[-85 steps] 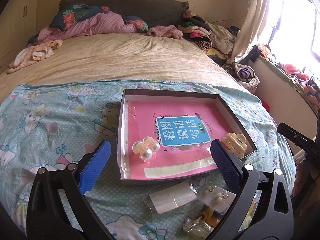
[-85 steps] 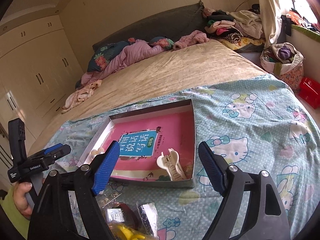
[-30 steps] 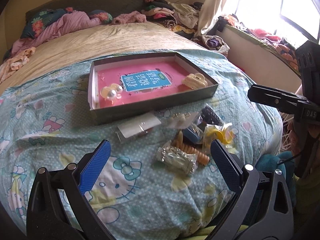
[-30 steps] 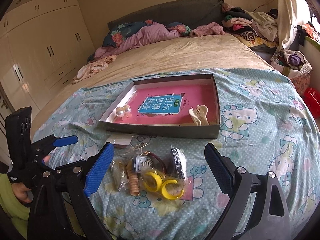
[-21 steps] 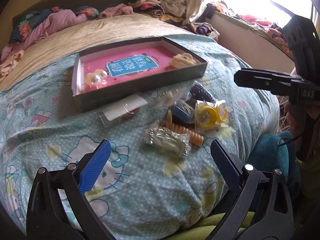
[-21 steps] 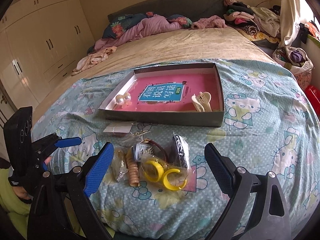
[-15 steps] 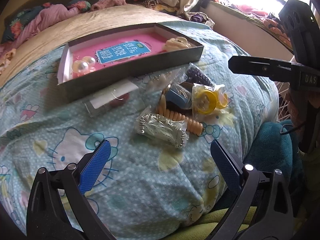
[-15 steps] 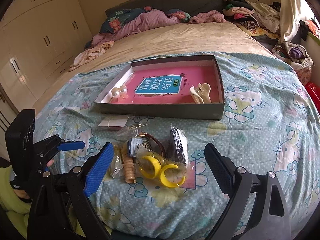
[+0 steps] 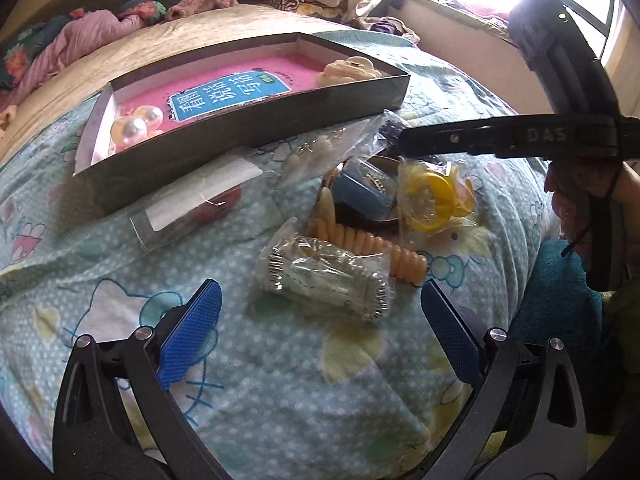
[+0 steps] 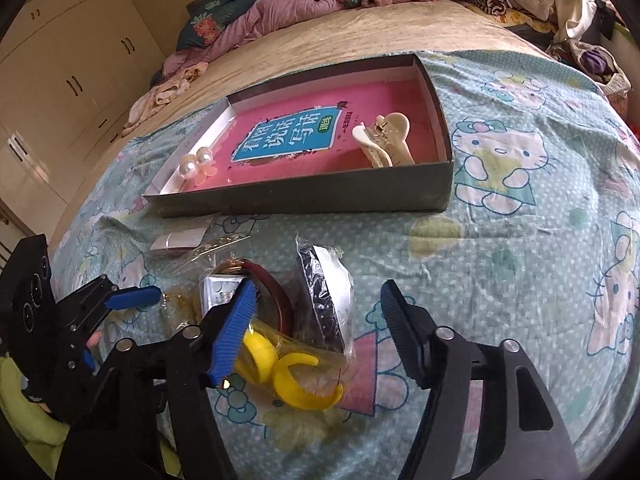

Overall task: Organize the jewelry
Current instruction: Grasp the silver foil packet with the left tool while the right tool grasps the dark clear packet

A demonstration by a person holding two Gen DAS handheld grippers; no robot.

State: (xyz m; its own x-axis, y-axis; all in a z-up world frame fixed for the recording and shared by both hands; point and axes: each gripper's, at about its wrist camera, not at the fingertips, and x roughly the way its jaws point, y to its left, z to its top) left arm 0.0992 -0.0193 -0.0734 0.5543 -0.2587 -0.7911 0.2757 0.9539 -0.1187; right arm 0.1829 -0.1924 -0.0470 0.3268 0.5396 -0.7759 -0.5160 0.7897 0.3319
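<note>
Teal patterned sheet [image 10: 520, 264] covers the near end of the bed and carries everything. The grey box [image 10: 304, 200] lies toward the headboard side, holding a cream clip [image 10: 386, 140] at its right end and a pearl clip [image 10: 196, 166] at its left. The loose jewelry sits between the box's near wall and the sheet's near edge. Right gripper [image 10: 316, 320] is nearest the pile: its jaws have just been closing, now about half spread, pressing on nothing. The dark packet [image 10: 332, 300] stands between them, long axis running away from the camera, roughly along the fingers. The yellow hoops [image 10: 296, 368] lie just beside it, under the left finger. Left gripper [image 9: 320, 312] is spread wide and empty, the silver packet [image 9: 324, 276] just ahead, long axis crosswise. Judgement: the right hand has the closer pick.
</note>
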